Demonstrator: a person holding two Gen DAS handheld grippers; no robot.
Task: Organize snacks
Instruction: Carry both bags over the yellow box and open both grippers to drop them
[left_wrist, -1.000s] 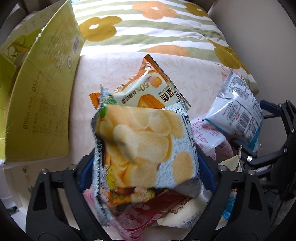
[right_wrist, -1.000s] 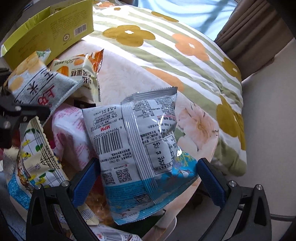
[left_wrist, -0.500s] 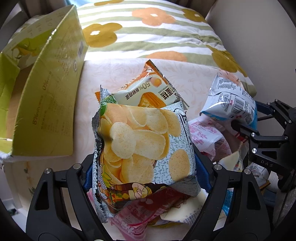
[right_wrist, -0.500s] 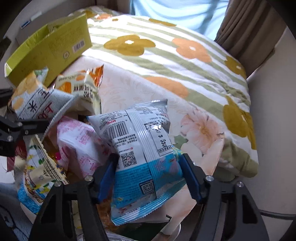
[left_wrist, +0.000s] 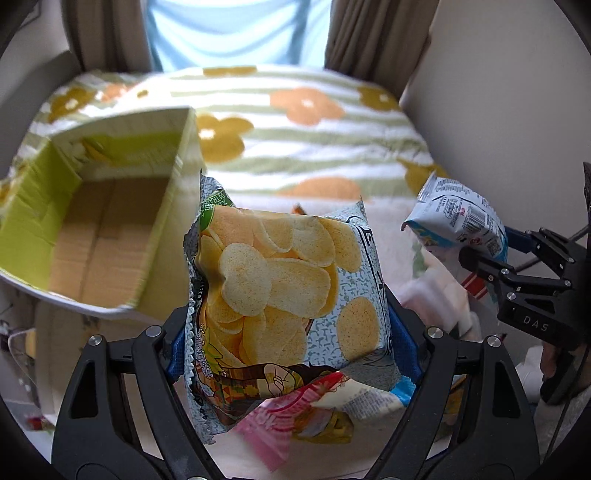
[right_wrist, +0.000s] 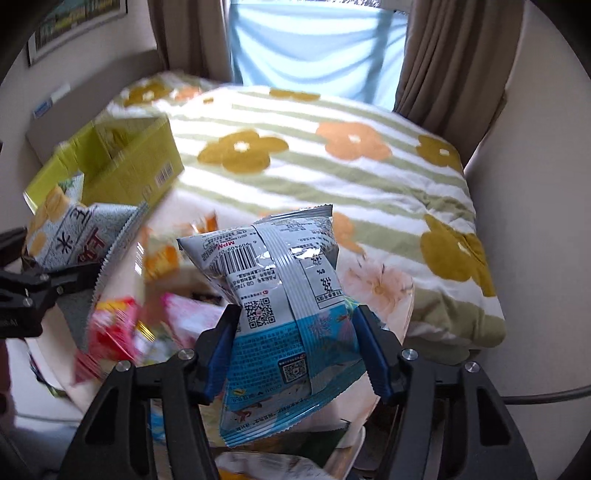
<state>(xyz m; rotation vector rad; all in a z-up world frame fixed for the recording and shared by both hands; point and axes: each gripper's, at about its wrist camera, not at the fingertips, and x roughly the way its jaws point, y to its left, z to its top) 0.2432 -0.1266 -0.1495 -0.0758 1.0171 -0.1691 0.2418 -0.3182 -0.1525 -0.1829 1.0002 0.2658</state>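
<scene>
Evidently both hand-held grippers grip packets.

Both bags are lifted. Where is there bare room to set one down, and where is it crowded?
Free: the bare brown floor of the open green box, and the striped flowered blanket beyond it toward the curtains. Crowded: the loose snack pile under and between the chips bag and the blue-and-white bag.

Daylight from curtained window (right_wrist: 314, 48) ahead, washing out the striped quilt (right_wrist: 332, 166). Fisheye vignette at corners. Motion blur on green box (left_wrist: 92, 221) and loose packets (right_wrist: 118, 328) at lower left.
</scene>
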